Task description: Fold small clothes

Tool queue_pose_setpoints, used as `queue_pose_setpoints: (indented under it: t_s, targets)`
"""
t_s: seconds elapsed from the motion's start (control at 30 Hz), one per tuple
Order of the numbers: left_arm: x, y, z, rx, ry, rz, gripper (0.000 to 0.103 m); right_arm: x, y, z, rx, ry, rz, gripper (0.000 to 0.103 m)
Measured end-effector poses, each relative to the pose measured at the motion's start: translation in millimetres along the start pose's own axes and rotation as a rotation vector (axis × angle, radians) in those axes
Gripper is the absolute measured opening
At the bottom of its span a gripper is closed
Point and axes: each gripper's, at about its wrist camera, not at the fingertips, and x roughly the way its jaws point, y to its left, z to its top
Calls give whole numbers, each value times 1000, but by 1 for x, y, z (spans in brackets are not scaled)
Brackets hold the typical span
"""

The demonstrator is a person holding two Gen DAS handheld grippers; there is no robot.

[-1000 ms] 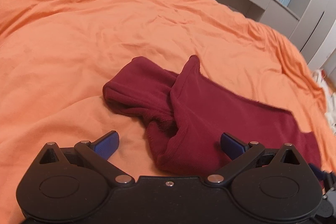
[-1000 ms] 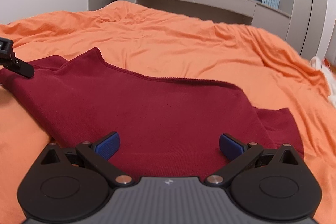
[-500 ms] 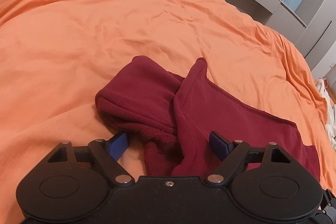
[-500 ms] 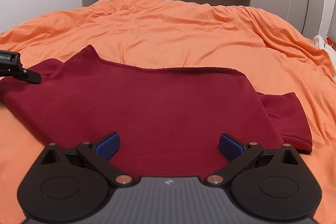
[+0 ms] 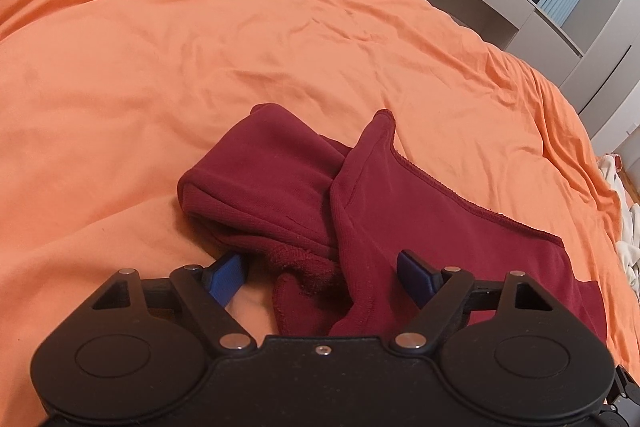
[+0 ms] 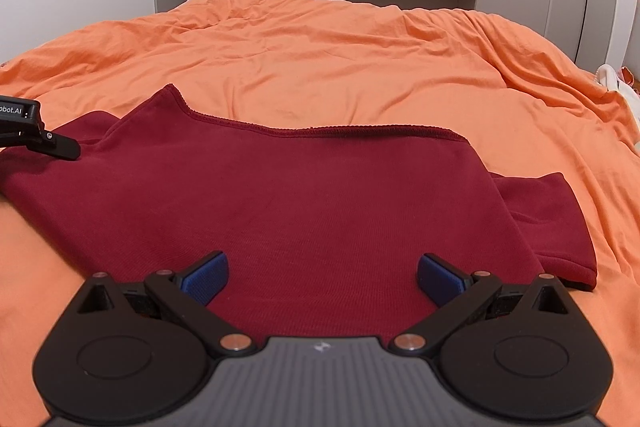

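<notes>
Flat on the orange bed [image 6: 320, 67]: maroon garment [image 6: 300, 195], long axis left to right, bunched end [image 5: 256, 187] toward left gripper [image 5: 320, 275], fingers spread, straddling its folds. Right gripper [image 6: 322, 277] fingers wide apart over the cloth, gripping nothing.

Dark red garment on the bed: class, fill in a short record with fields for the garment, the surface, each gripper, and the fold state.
garment: dark red garment, one end bunched
surface: orange bedcover
left gripper: open, straddling the bunched end, not clamped
right gripper: open, above the flat part
fold state: flat part smooth, bunched end not tidy
</notes>
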Motion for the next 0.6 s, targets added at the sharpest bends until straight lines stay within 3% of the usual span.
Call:
queue_pose_setpoints:
  t_s: [0.2,0.4,0.47,0.6]
  targets:
    - [0,0,-1,0,1,7,73,0,0,0,0,0,0,103]
    - [4,-2,4,6,15,-4,43,0,-1,0,1,2,2,103]
    - [4,-5,7,15,17,-15,25,0,-1,0,2,2,4,103]
    - [4,-28,17,102,5,-7,20,-1,-2,1,6,10,17,103]
